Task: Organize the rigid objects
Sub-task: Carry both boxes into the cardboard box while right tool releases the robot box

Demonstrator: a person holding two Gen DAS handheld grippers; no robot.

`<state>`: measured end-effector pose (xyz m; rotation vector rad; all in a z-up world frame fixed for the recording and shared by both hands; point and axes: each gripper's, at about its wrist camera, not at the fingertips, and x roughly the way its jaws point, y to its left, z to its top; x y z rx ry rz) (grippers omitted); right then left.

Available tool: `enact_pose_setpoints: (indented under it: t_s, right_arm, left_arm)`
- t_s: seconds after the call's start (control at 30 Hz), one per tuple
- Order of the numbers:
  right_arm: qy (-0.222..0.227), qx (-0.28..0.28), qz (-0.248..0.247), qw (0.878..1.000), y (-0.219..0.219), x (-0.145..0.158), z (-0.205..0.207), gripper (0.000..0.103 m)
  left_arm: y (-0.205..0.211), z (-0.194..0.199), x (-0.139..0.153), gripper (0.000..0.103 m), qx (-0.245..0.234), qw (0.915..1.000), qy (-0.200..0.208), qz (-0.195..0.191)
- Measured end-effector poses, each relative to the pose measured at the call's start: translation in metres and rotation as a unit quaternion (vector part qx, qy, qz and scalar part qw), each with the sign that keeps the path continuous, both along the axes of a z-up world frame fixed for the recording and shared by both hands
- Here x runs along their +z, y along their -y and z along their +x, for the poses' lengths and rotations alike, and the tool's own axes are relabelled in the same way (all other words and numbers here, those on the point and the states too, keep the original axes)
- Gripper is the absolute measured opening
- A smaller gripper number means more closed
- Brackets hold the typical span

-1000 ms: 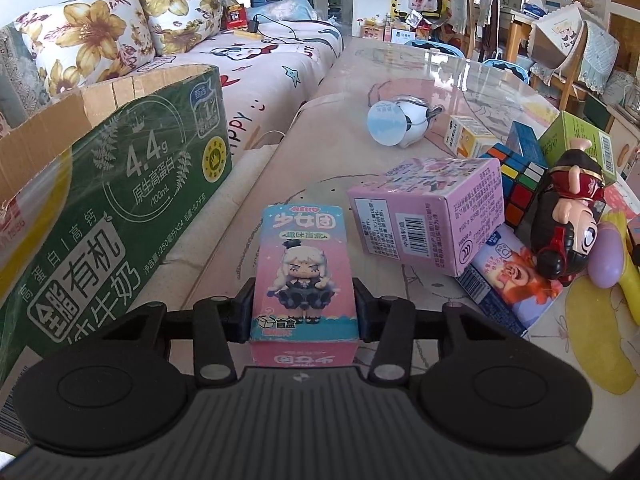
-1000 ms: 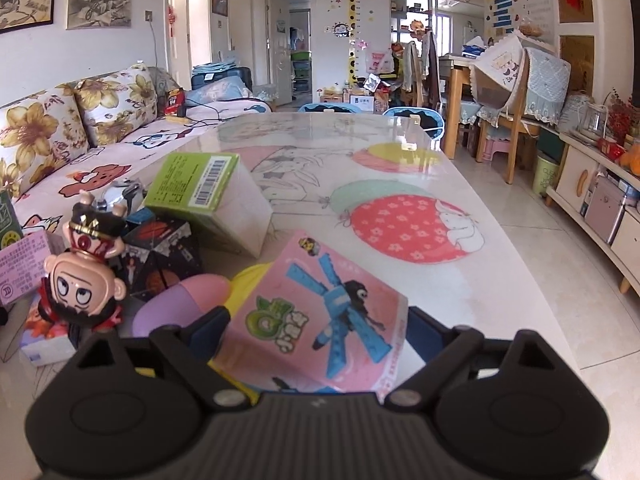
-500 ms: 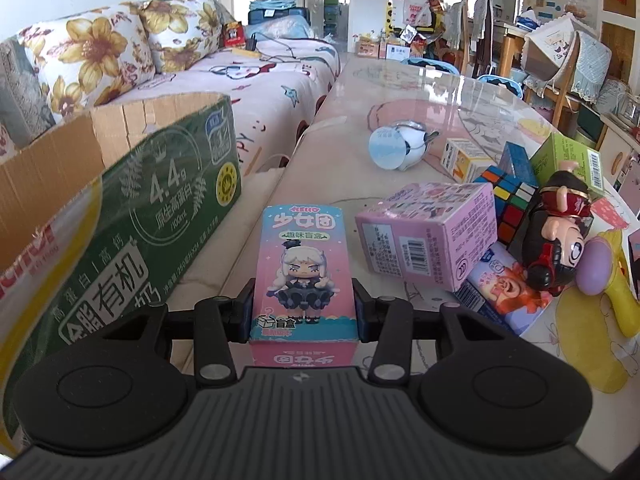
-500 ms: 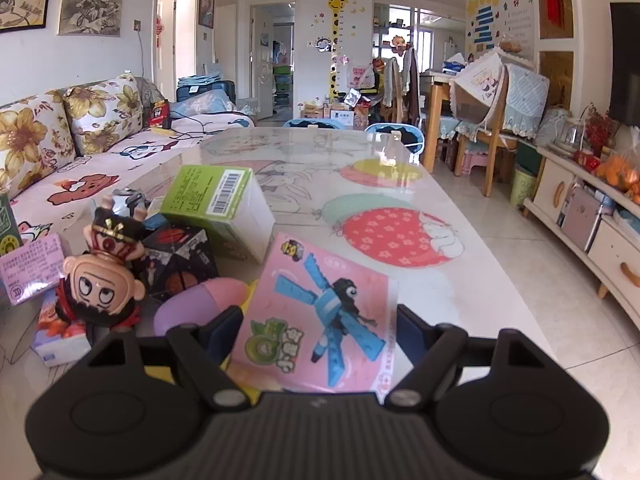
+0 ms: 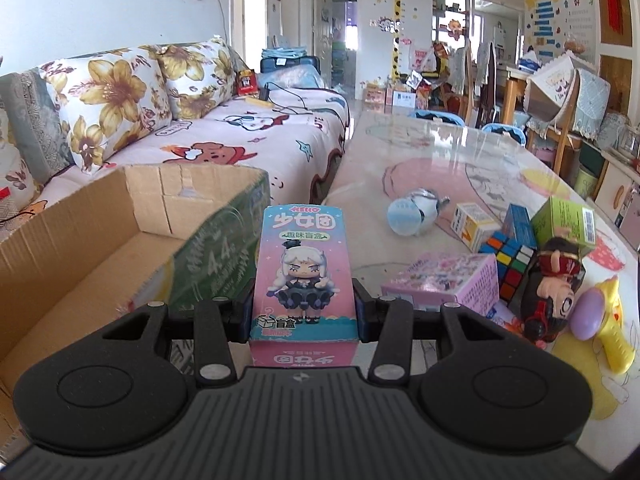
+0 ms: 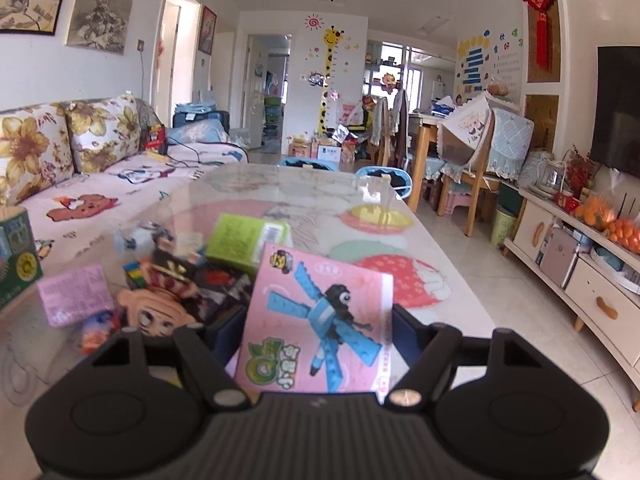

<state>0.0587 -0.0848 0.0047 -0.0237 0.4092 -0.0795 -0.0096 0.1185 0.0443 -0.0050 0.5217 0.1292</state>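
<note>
My left gripper (image 5: 304, 312) is clenched on the tall pink blind box (image 5: 303, 276), held upright just right of the open cardboard carton (image 5: 100, 240). My right gripper (image 6: 318, 334) has the pink dragonfly packet (image 6: 320, 320) between its jaws, which are closing on it. Further right of the carton lie a pink cube box (image 5: 444, 280), Rubik's cube (image 5: 510, 260), big-headed figurine (image 5: 554, 288) and green box (image 5: 564, 224).

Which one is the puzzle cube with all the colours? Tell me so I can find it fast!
Look at the glossy table beside the flowery sofa, then at the toy pile on its right side. The black-edged colourful puzzle cube sits between the pink patterned box and the big-headed red-hatted figurine. Only it has a grid of small coloured squares.
</note>
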Motion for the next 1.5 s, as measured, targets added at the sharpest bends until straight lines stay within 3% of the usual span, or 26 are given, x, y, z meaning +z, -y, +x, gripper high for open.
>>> enact_pose_setpoints:
  t_s: [0.37,0.63,0.87,0.97,1.07,1.2,1.27,1.37,1.5]
  right_arm:
    - [0.02,0.123,0.056,0.991,-0.078,0.049,0.018,0.075]
    - [0.011,0.251,0.104,0.962,-0.165,0.07,0.051,0.076]
    - [-0.019,0.329,0.141,0.934,-0.241,0.069,0.08,0.076]
    - [-0.032,0.349,0.147,0.925,-0.265,0.068,0.086,0.076]
    - [-0.055,0.368,0.139,0.918,-0.286,0.063,0.091,0.08]
    - [-0.058,0.359,0.141,0.921,-0.292,0.059,0.092,0.086]
    - [-0.046,0.341,0.137,0.929,-0.286,0.061,0.089,0.099]
    - [-0.028,0.31,0.123,0.942,-0.276,0.064,0.087,0.099]
    - [-0.005,0.255,0.107,0.961,-0.255,0.068,0.077,0.102]
  left_arm:
    - [-0.033,-0.005,0.021,0.055,0.042,0.9967,0.056,-0.041]
    - [-0.074,-0.003,0.027,0.056,0.132,0.9859,0.069,-0.076]
    - [-0.11,0.003,0.02,0.056,0.245,0.9634,0.032,-0.105]
    - [-0.115,-0.001,0.019,0.054,0.261,0.9571,0.025,-0.124]
    - [-0.115,-0.001,0.02,0.057,0.261,0.9568,0.019,-0.127]
    - [-0.113,-0.003,0.023,0.073,0.26,0.9568,0.019,-0.129]
    - [-0.113,-0.003,0.024,0.088,0.263,0.9567,0.021,-0.124]
    - [-0.114,-0.003,0.025,0.099,0.262,0.9581,0.03,-0.11]
    - [-0.111,-0.004,0.027,0.101,0.259,0.9611,0.039,-0.086]
